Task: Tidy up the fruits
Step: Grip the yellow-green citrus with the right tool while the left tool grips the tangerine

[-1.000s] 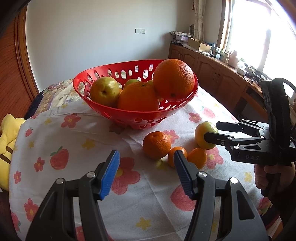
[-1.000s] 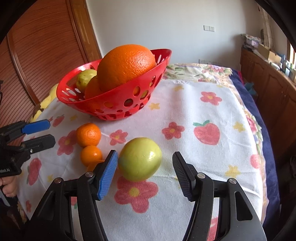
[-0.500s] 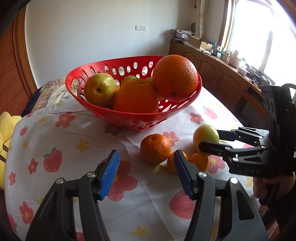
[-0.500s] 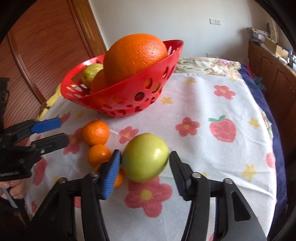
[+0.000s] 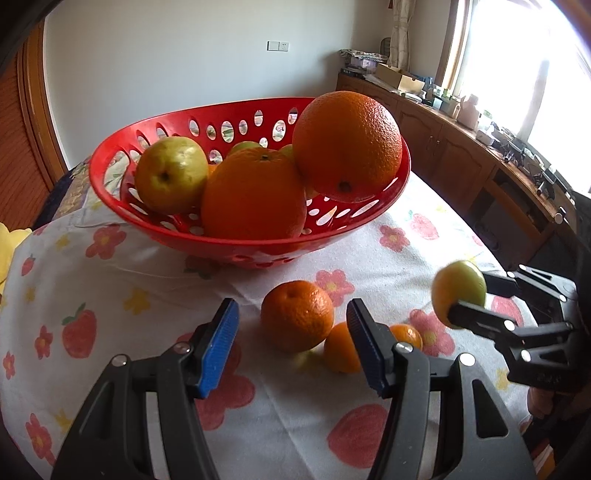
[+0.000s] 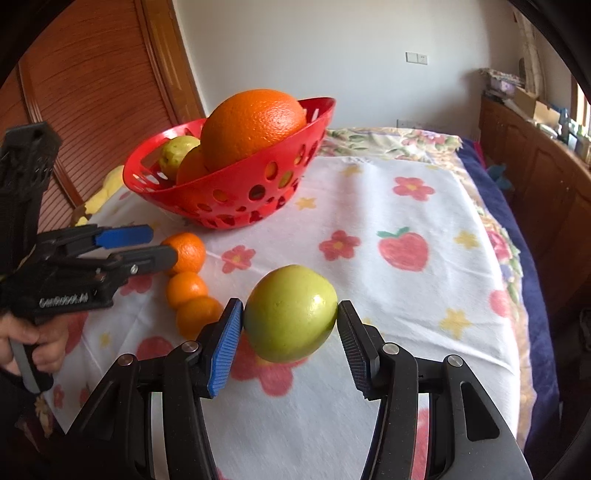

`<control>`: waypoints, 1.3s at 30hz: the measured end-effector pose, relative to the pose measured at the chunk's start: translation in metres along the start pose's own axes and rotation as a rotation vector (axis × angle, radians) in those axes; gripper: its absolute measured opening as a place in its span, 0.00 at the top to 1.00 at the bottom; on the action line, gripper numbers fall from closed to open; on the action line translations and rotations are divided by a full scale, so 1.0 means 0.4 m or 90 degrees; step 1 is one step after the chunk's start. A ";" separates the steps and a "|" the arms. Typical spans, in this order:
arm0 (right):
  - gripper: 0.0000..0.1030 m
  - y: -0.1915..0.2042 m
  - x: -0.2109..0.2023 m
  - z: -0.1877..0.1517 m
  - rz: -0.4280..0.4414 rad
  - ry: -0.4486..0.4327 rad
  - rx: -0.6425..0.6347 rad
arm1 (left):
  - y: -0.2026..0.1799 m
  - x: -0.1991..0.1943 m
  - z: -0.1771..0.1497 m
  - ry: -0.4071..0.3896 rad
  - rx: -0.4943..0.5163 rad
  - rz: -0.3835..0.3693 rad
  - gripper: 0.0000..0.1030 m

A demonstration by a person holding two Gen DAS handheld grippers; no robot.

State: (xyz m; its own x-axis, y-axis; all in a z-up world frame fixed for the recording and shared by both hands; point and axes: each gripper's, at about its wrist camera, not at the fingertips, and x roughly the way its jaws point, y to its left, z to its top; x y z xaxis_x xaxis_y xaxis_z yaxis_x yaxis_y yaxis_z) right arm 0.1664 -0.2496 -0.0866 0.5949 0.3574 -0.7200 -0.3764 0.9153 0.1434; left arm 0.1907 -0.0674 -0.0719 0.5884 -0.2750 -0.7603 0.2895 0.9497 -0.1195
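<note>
- Right gripper: jaws just closed in, now pinching green apple, lifted off tablecloth.
- Left gripper: spread, empty, w/ mandarin just ahead.
- Red basket behind.

White plaster wall behind, with a light switch plate. Bright window at right, overexposed; pale curtain beside it. Beneath runs a long wooden cabinet, top cluttered with boxes and bottles. Slatted wooden door at left. Daylight throughout.
</note>
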 end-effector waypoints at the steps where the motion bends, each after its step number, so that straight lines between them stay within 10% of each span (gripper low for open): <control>1: 0.48 -0.001 -0.004 -0.005 -0.002 0.001 -0.001 | 0.000 0.004 0.001 0.002 -0.001 -0.002 0.42; 39: 0.51 0.013 0.006 -0.066 -0.030 0.012 -0.018 | 0.031 -0.063 -0.041 -0.001 0.000 0.004 0.58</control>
State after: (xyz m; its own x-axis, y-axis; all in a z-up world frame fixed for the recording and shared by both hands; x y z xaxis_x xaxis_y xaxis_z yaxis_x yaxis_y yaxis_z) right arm 0.1472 -0.2487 -0.1056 0.5984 0.3107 -0.7385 -0.3690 0.9251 0.0902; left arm 0.1671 -0.0464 -0.0648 0.5915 -0.2694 -0.7599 0.2856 0.9514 -0.1149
